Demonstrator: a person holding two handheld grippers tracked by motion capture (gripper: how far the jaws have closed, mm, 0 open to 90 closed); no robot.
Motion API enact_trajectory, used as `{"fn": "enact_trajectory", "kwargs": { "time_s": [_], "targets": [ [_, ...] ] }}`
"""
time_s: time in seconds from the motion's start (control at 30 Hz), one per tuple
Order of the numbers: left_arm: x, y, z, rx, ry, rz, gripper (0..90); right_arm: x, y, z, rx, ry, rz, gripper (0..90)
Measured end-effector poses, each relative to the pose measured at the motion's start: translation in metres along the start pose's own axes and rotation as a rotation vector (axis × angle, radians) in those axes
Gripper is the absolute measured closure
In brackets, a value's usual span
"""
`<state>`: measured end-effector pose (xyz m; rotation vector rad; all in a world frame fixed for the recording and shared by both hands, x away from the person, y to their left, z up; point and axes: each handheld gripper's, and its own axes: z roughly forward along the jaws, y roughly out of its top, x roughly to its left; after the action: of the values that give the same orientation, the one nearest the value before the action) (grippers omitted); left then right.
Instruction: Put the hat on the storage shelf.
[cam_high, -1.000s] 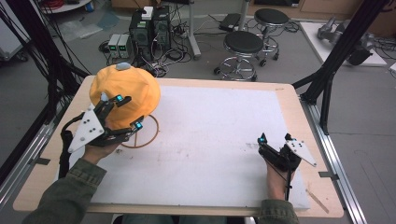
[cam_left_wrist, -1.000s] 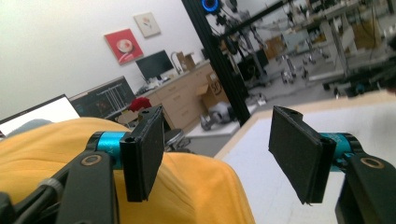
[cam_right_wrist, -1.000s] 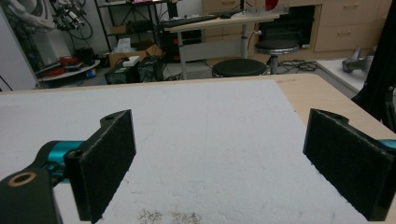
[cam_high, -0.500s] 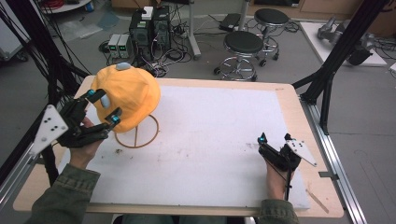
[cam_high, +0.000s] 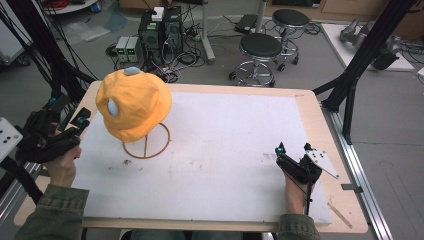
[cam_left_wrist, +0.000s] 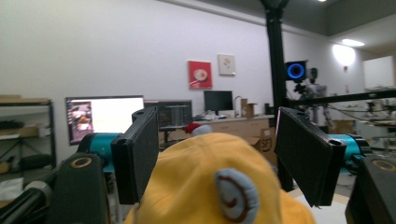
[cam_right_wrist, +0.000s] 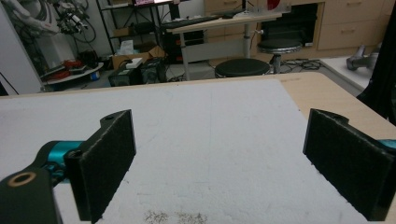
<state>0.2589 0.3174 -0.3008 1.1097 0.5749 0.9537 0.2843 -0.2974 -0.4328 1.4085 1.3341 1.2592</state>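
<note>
orange hat (cam_left_wrist: 210, 186) cut off at bottom edge; hides the stand's (cam_high: 146, 145) top.

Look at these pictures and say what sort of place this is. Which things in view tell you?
Most likely a robotics lab or workshop: computer boxes with tangled cables on the floor, round stools, and monitors on benches behind a yellow hat on a stand.

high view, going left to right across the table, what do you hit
left gripper → orange hat on its wire stand → bare white mat → right gripper
</note>
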Motion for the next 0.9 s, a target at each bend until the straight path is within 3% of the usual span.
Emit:
{"fn": "enact_trajectory", "kwargs": {
  "time_s": [0.1, 0.2, 0.4, 0.5, 0.7, 0.9],
  "targets": [
    [0.007, -0.006, -0.009, -0.003, 0.07, -0.002, 29.5, 0.0, 0.0, 0.0, -0.001, -0.002, 0.003, 8.3],
    [0.015, -0.017, -0.019, -0.002, 0.155, -0.031, 28.1, 0.001, 0.0, 0.0, 0.0, -0.002, 0.003, 8.2],
    [0.031, -0.042, -0.034, 0.062, 0.269, -0.089, 25.8, 0.002, 0.0, -0.002, -0.005, 0.0, -0.005, 8.3],
    [0.033, -0.056, -0.039, 0.076, 0.294, -0.115, 24.9, 0.002, 0.0, -0.003, -0.008, 0.001, -0.004, 8.3],
    [0.028, -0.078, -0.04, 0.154, 0.32, -0.064, 23.3, 0.003, 0.001, -0.005, -0.012, -0.009, -0.007, 8.3],
    [0.023, -0.093, -0.043, 0.22, 0.345, -0.063, 19.5, 0.003, 0.001, -0.01, -0.028, -0.022, 0.003, 8.2]
  ]
}}
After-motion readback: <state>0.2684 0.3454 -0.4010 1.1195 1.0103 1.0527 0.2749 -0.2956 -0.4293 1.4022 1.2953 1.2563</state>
